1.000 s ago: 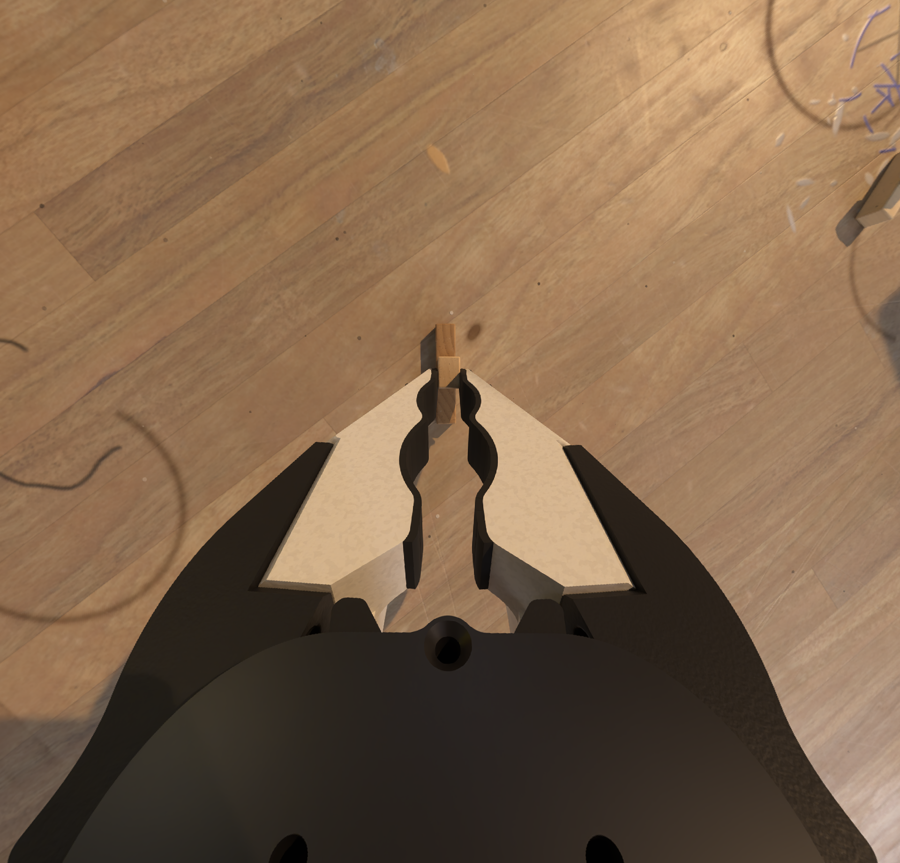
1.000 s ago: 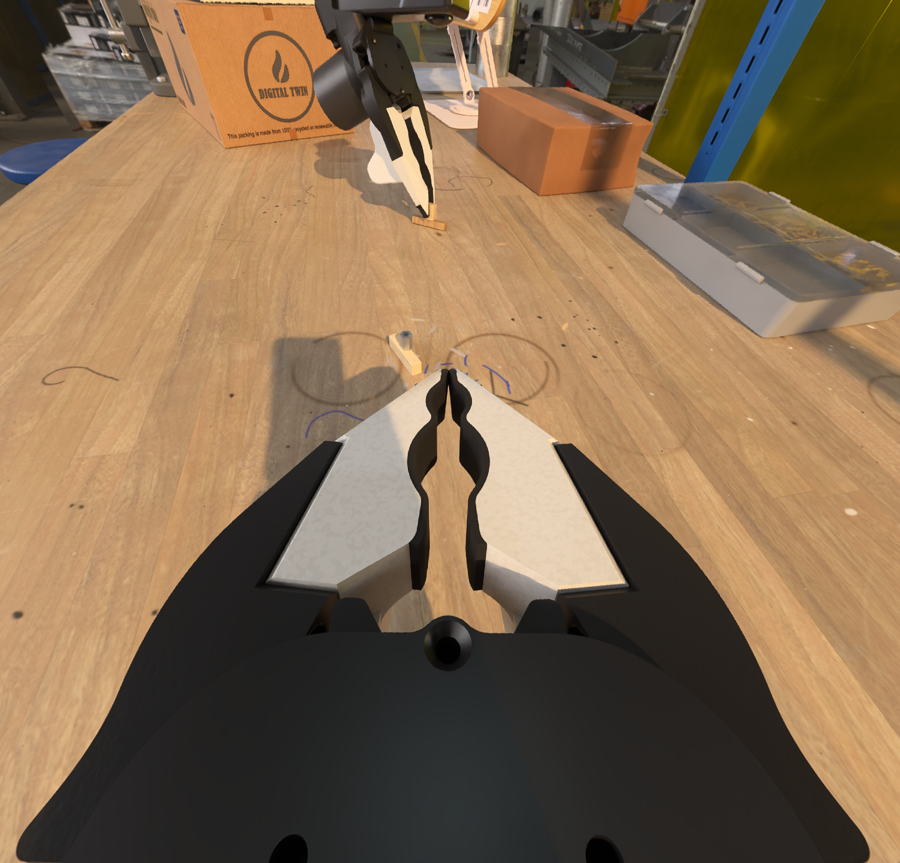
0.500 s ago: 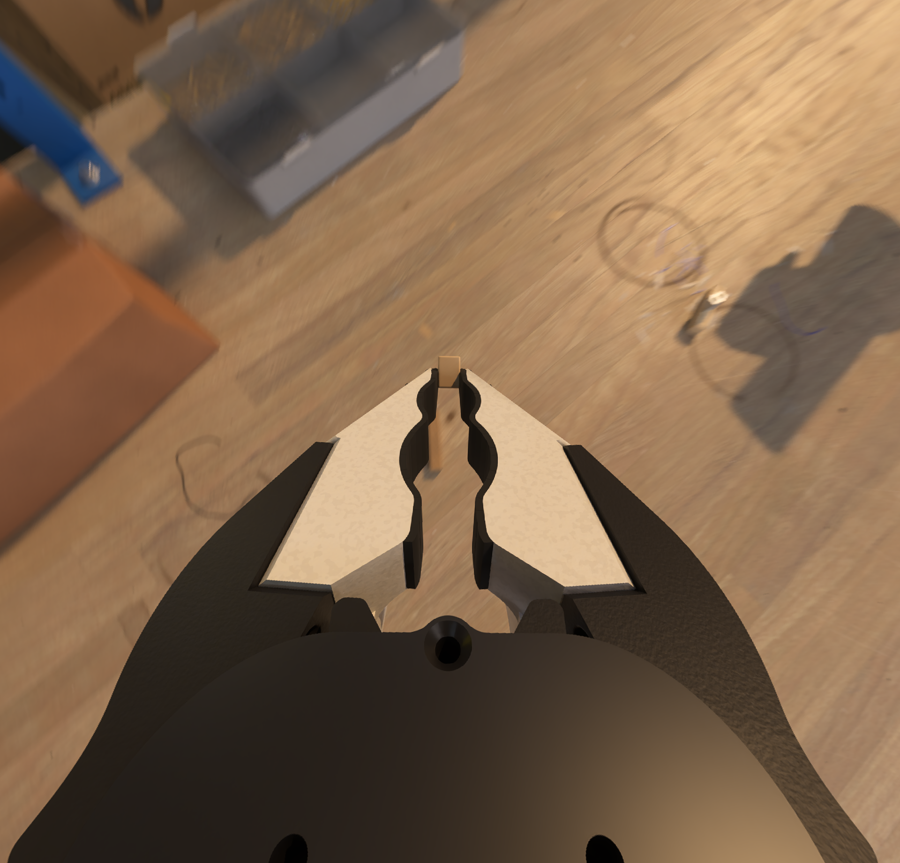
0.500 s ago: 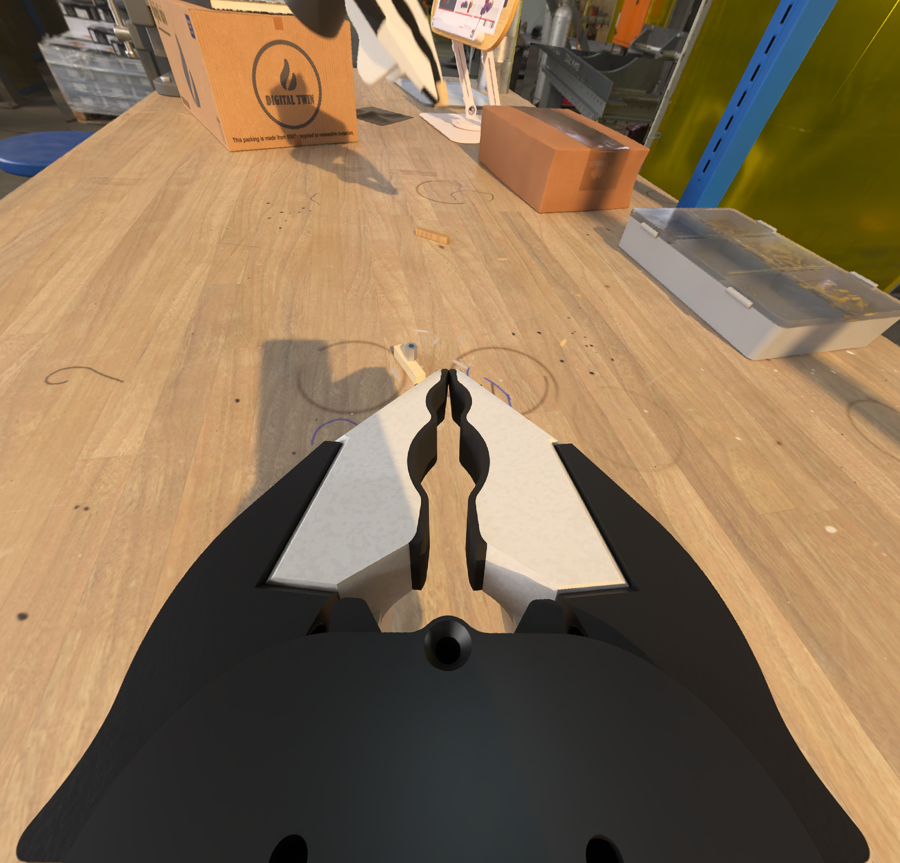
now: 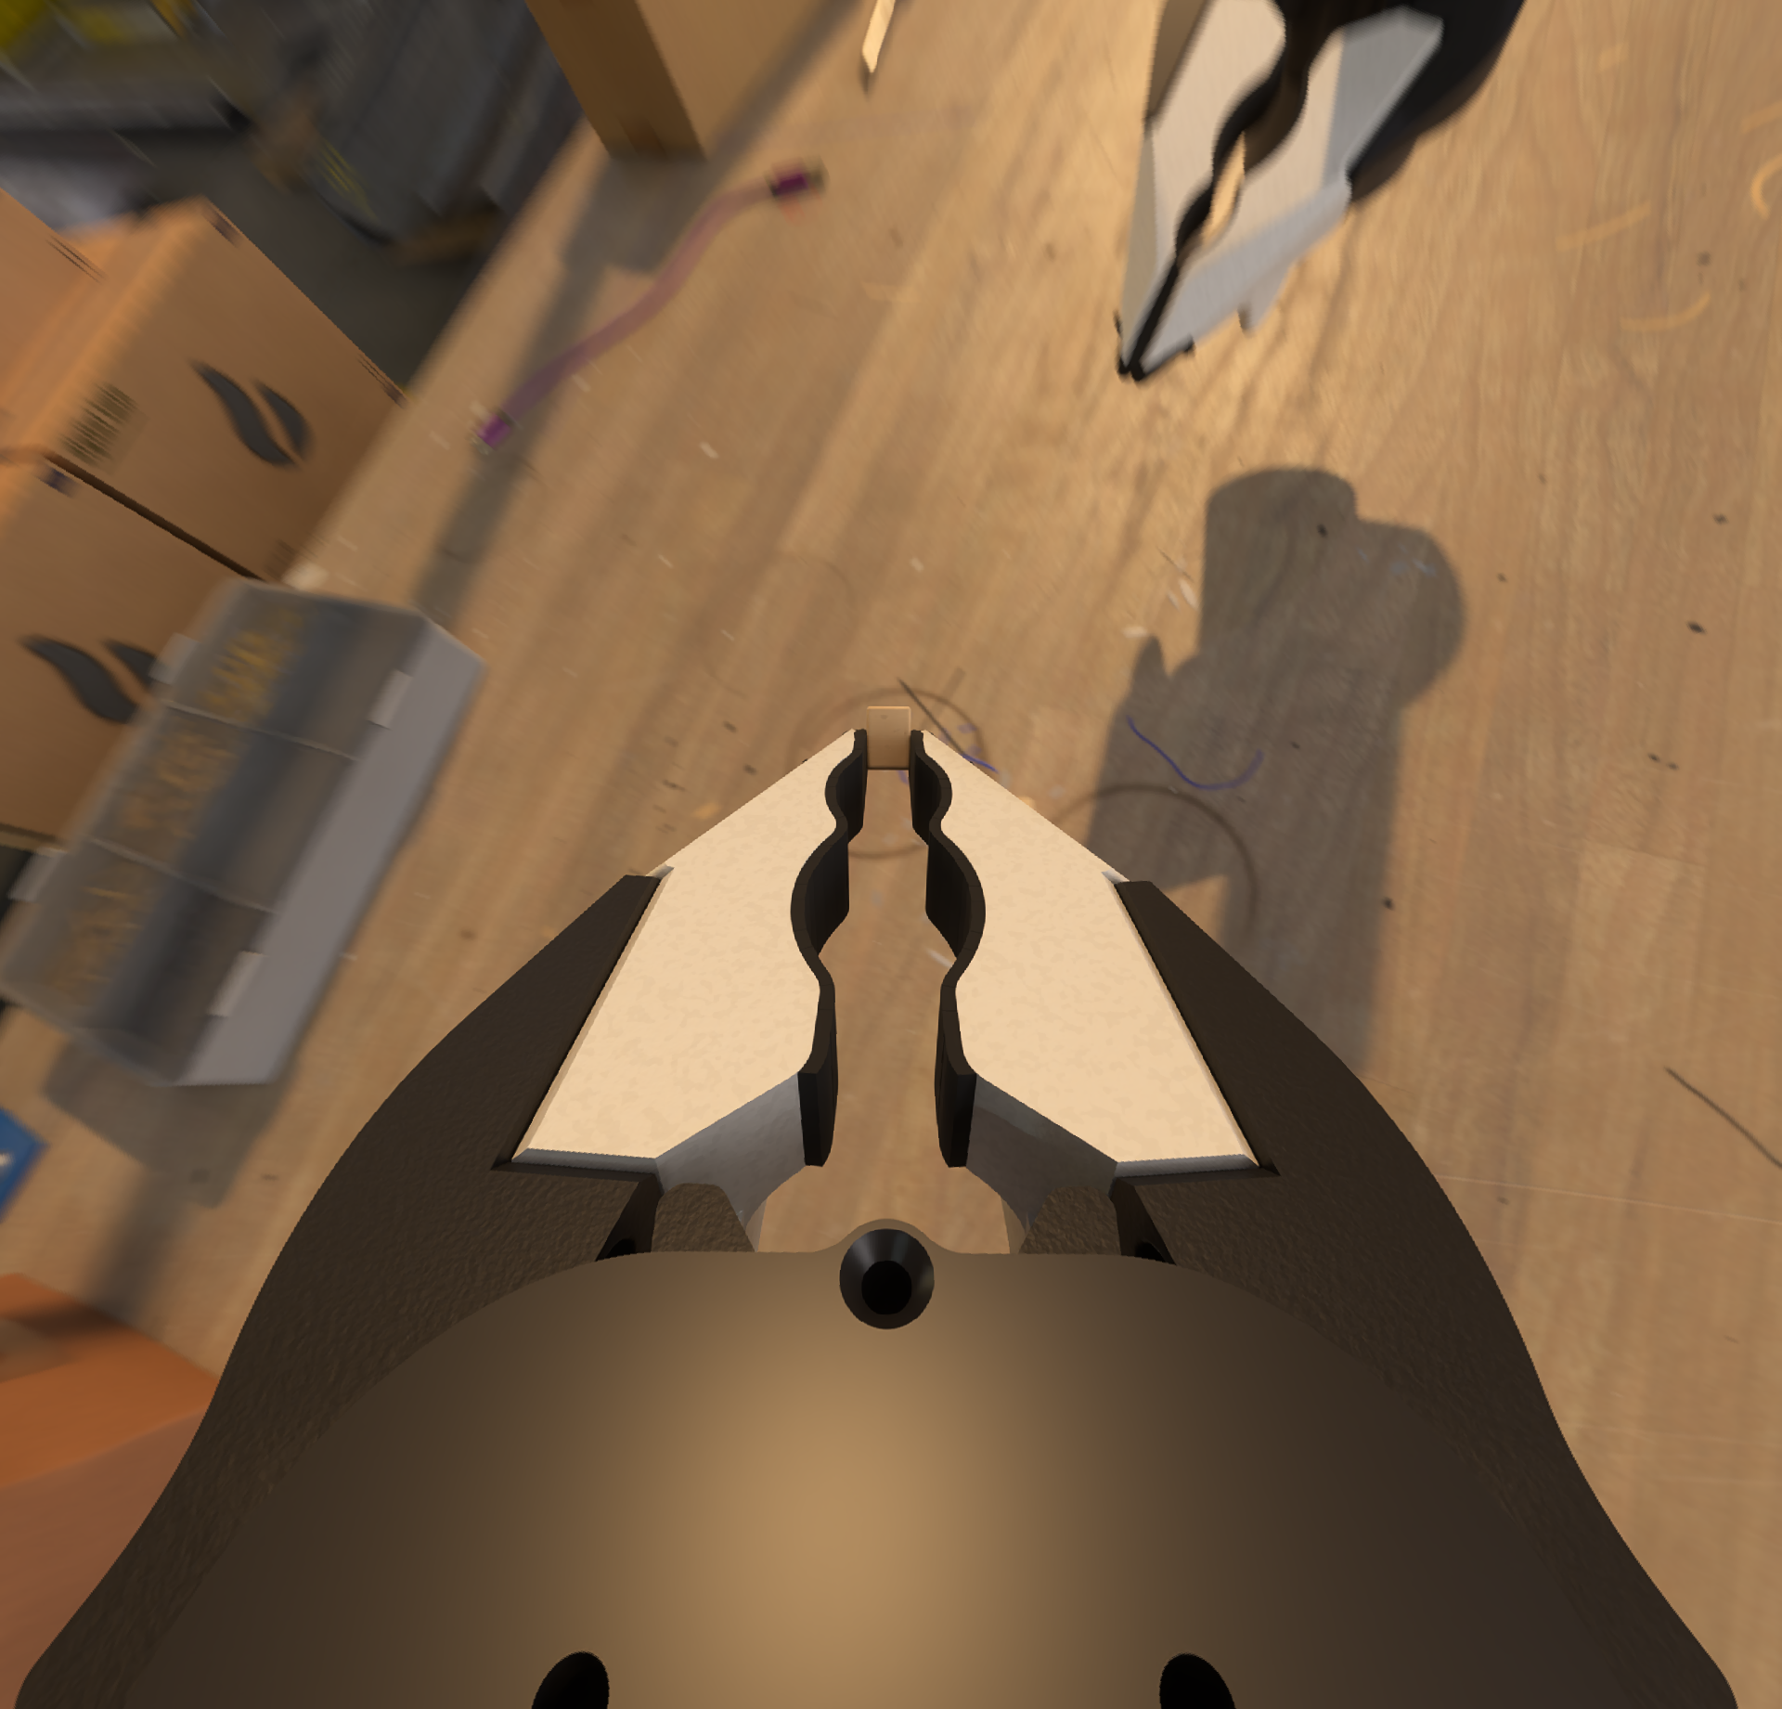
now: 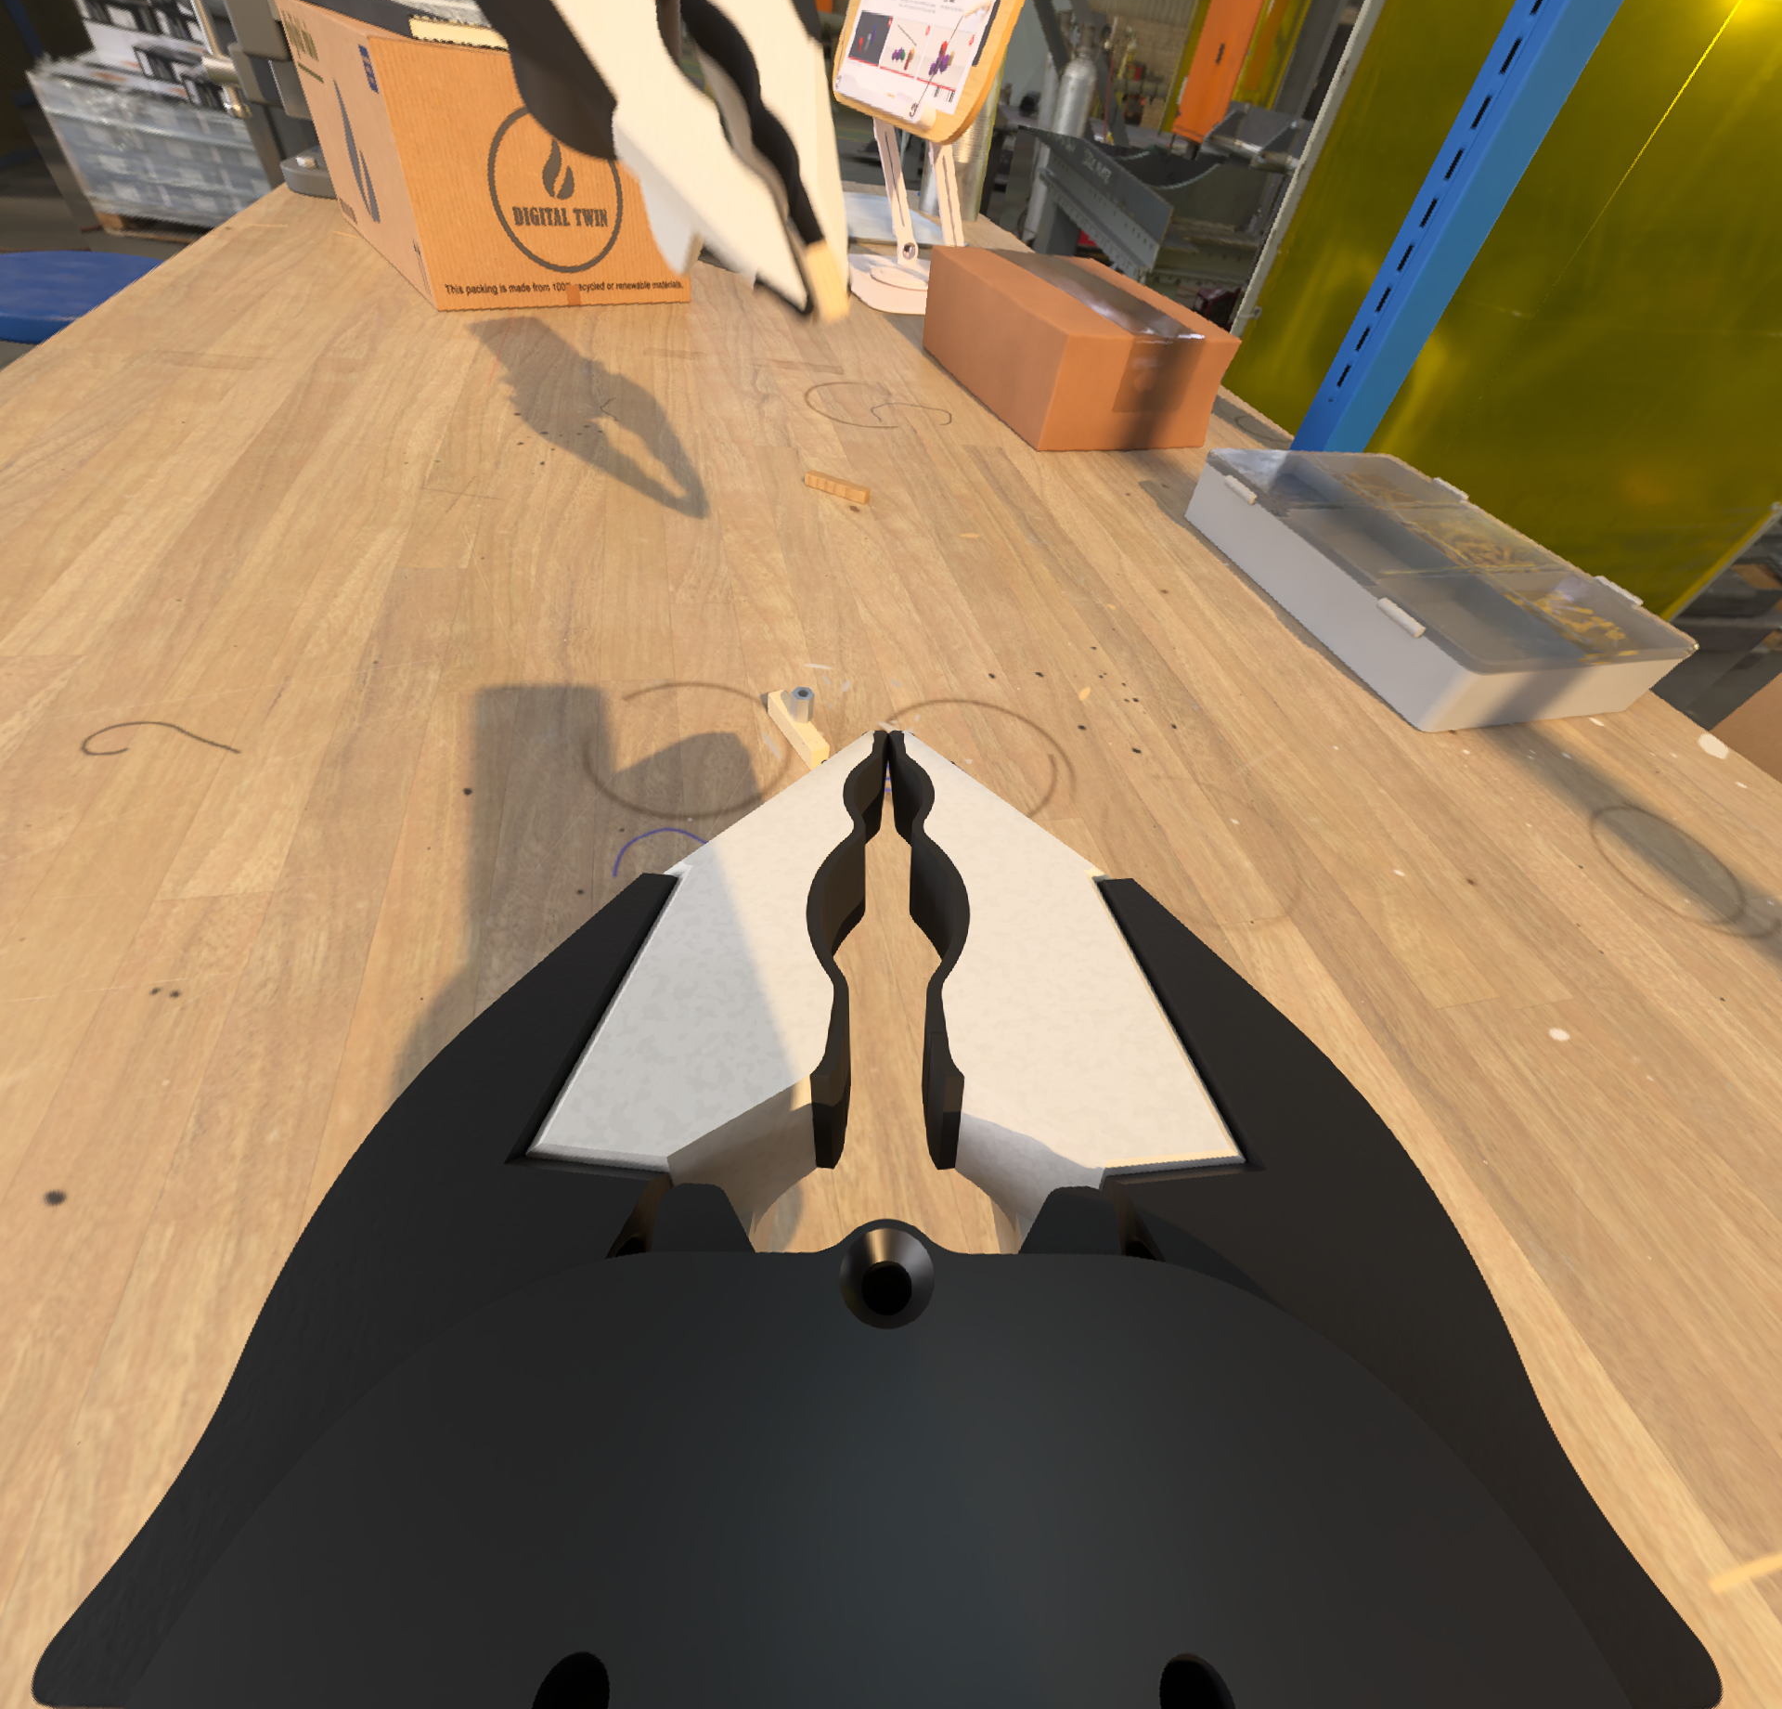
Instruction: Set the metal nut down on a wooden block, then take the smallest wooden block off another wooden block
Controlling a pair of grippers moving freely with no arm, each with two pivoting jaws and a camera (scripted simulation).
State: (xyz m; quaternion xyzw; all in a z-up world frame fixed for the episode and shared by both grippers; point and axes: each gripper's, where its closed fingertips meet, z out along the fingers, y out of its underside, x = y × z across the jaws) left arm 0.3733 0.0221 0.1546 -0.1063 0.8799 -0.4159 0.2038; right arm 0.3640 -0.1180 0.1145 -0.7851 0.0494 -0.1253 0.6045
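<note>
My left gripper is shut on the smallest wooden block, a small pale cube, and holds it high above the table. In the right wrist view the same left gripper hangs in the air at the far top with the block at its tips. The flat brown wooden block lies bare on the table below it. The metal nut stands on a pale wooden block just ahead and left of my right gripper, which is shut and empty. The right gripper also shows in the left wrist view.
A printed cardboard box and a brown taped box stand at the far side. A grey lidded parts case lies at the right. A tablet on a wooden stand is behind. Cardboard boxes line the left wrist view's left.
My left gripper has lifted the smallest block off the flat brown block, risen high and swung toward the right gripper. The right gripper has stayed shut near the nut.
</note>
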